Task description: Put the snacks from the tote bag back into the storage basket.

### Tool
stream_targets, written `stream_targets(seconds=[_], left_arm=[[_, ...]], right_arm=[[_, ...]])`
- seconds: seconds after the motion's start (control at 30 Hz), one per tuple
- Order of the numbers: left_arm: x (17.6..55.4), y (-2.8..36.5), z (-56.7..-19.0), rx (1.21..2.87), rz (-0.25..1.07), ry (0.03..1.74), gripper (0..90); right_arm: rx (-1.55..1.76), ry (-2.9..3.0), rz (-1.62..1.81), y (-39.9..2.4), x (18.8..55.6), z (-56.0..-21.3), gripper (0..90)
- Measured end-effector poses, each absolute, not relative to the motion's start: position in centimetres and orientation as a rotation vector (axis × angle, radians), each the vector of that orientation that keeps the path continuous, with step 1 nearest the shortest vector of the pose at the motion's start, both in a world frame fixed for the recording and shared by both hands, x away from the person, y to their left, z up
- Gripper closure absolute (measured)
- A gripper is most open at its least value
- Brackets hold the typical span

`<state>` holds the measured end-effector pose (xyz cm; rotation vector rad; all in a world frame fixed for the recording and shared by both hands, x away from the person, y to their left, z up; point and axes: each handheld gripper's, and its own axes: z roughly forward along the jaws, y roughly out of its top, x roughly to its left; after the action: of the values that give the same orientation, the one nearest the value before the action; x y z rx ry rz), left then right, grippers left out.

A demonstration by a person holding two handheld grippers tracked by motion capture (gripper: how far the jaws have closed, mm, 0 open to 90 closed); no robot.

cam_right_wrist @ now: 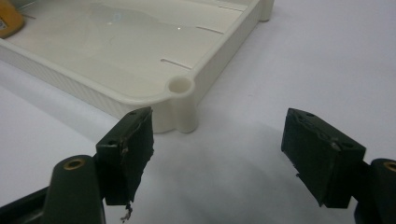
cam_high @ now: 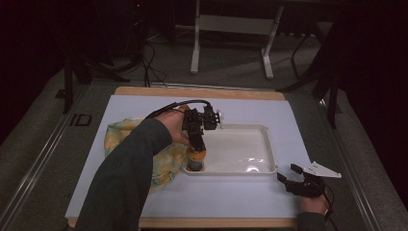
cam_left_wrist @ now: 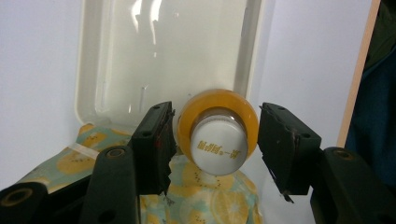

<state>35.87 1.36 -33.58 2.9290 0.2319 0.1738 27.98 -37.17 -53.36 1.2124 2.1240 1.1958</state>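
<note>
Left gripper (cam_high: pixel 196 150): held over the near-left corner of the tray, pointing down; jaws spread, one on each side of the bottle; left jaw close against the bottle, whether touching cannot be told; right jaw apart from it by a visible gap.
Bottle (cam_left_wrist: pixel 217 137): upright between the left gripper's jaws; orange body, white cap with printed characters seen from above; standing in the tray's near-left corner (cam_high: pixel 196 156).
Tray (cam_high: pixel 269 144): cream plastic, shallow, rectangular; extends ahead of the left gripper; inside bare apart from the bottle; wall visible in the left gripper view (cam_left_wrist: pixel 81 70).
Cloth (cam_high: pixel 115 137): pale green with yellow citrus print; lies under and behind the left gripper, just beside the tray's left edge; partly covered by the sleeve; seen below the jaws in the left gripper view (cam_left_wrist: pixel 210 196).
Right gripper (cam_high: pixel 287 175): rests low near the table's near-right edge, well apart from the left gripper; jaws wide apart, holding nothing.
Tray corner (cam_right_wrist: pixel 180 86): round post just ahead of the right gripper's left jaw, not touching.
Mat (cam_high: pixel 298 125): white sheet under tray, cloth and both grippers.
Table (cam_high: pixel 192 91): wooden edge showing beyond the mat.
</note>
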Motion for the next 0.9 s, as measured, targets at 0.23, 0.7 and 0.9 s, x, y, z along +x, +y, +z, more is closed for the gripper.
stream_targets(seconds=[0.23, 0.7, 0.9], left_arm=[[35.8, 2.0, -33.0, 2.863, 0.174, 0.231, 46.2], [35.6, 4.5, -31.9, 2.701, 0.214, 0.292, 45.7], [35.5, 5.8, -32.0, 2.605, 0.215, 0.317, 45.4]], right_arm=[[1.213, 2.124, 1.196, -37.2, 28.0, -53.4, 24.6], [1.212, 2.124, 1.195, -37.2, 28.0, -53.4, 24.6], [1.213, 2.122, 1.195, -37.2, 28.0, -53.4, 24.6]])
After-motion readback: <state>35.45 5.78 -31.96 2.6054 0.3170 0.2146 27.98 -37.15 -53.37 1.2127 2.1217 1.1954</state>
